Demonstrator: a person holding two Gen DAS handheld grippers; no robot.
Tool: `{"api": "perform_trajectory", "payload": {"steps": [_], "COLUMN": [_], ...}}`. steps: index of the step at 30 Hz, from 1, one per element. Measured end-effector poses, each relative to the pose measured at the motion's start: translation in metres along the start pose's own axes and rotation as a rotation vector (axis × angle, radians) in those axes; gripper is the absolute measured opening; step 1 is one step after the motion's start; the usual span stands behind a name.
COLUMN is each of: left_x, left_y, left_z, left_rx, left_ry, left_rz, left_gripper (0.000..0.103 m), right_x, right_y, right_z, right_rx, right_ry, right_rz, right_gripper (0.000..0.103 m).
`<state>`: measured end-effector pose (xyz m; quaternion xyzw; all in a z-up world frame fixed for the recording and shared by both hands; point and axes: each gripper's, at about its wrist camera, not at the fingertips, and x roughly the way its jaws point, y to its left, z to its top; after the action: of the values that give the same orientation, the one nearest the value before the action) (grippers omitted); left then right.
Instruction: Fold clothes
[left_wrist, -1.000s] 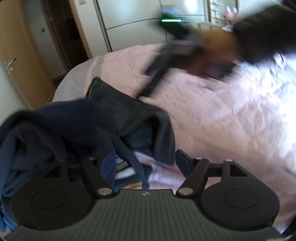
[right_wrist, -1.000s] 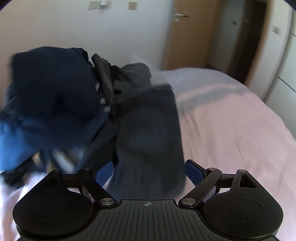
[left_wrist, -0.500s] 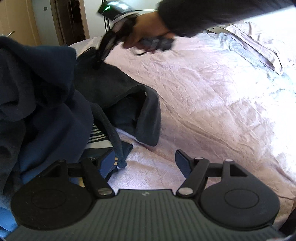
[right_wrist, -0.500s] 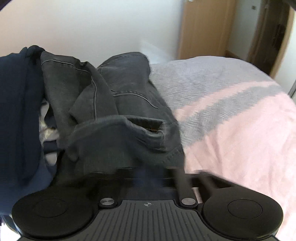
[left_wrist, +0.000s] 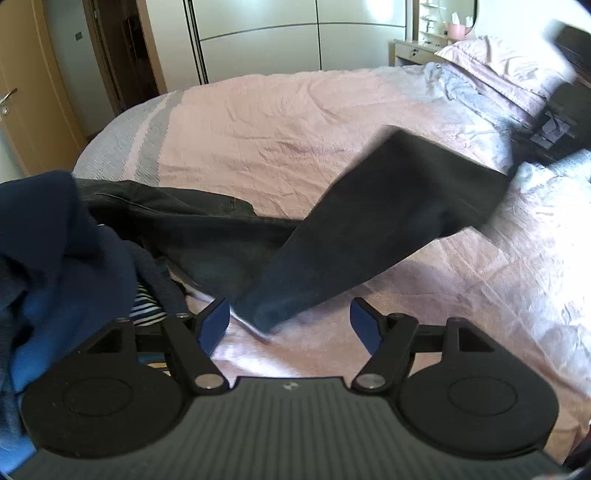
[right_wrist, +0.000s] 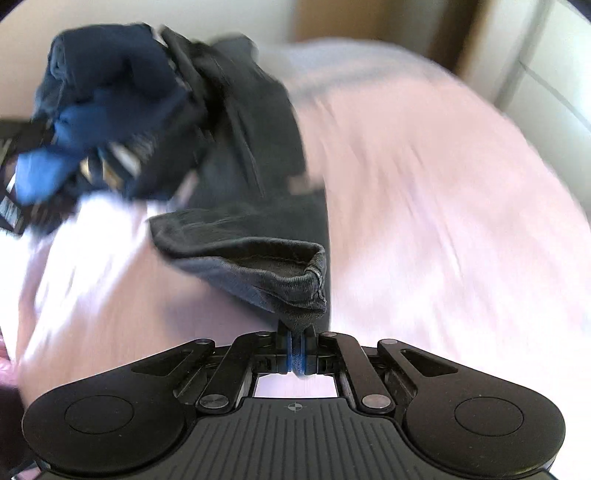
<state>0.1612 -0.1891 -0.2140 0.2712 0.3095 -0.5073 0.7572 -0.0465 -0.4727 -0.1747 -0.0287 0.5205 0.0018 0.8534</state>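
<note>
Dark grey jeans stretch across the pink bedspread, one leg pulled out to the right and blurred. In the right wrist view my right gripper is shut on the hem of the jeans leg, which runs back to the pile. My left gripper is open and empty, low over the bed, with the jeans leg just beyond its fingertips. A heap of navy and blue clothes lies at the left; it also shows in the right wrist view.
A striped garment peeks out under the heap. Pillows lie at the head of the bed, far right. White wardrobe doors and a wooden door stand beyond the bed.
My right gripper closed on the jeans hem and pulled the leg out away from the pile. The jeans went from bunched to stretched across the bed. My left gripper stayed open.
</note>
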Motion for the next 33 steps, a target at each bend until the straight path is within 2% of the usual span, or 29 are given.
{"api": "perform_trajectory", "payload": {"steps": [2,4,7,10,11,12,14,18,27,31,32,33], "left_x": [0.005,0.006,0.002,-0.001,-0.001,-0.001,-0.001,-0.002,-0.001,-0.001,-0.002,-0.003], "left_y": [-0.008,-0.015,-0.019,-0.011,-0.005,0.001,0.012,0.033,0.053,0.052,0.052,0.052], "left_z": [0.006,0.013,0.018,0.015,0.012,0.007,-0.002,-0.024,-0.069,-0.08,-0.081,-0.082], "left_rx": [0.0,0.01,0.035,0.075,0.086,0.088,0.076,0.047,-0.034,-0.037,-0.04,-0.04], "left_ry": [0.007,0.013,0.019,0.02,0.023,0.026,0.032,0.042,0.062,0.075,0.075,0.074], "left_rz": [0.007,0.022,0.038,0.037,0.041,0.041,0.03,0.025,0.021,0.025,0.026,0.027], "left_gripper": [0.069,0.069,0.069,0.069,0.069,0.069,0.069,0.069,0.069,0.069,0.069,0.069], "right_x": [-0.017,-0.03,-0.025,-0.005,0.003,0.011,0.021,0.045,0.195,0.259,0.265,0.266], "right_y": [0.003,0.015,0.036,0.063,0.069,0.075,0.08,0.082,0.125,0.137,0.133,0.13], "right_z": [-0.044,-0.071,-0.075,-0.045,-0.032,-0.018,0.017,0.103,0.313,0.363,0.368,0.371], "right_rx": [0.044,0.034,-0.012,-0.117,-0.145,-0.173,-0.215,-0.181,-0.317,-0.357,-0.352,-0.334], "right_ry": [0.044,0.07,0.125,0.15,0.156,0.17,0.134,-0.041,-0.307,-0.278,-0.267,-0.267], "right_rz": [0.036,0.088,0.113,0.079,0.067,0.06,0.05,0.115,0.113,0.104,0.113,0.117], "right_gripper": [0.002,0.002,0.006,0.052,0.074,0.076,0.076,0.076,0.076,0.076,0.068,0.023]}}
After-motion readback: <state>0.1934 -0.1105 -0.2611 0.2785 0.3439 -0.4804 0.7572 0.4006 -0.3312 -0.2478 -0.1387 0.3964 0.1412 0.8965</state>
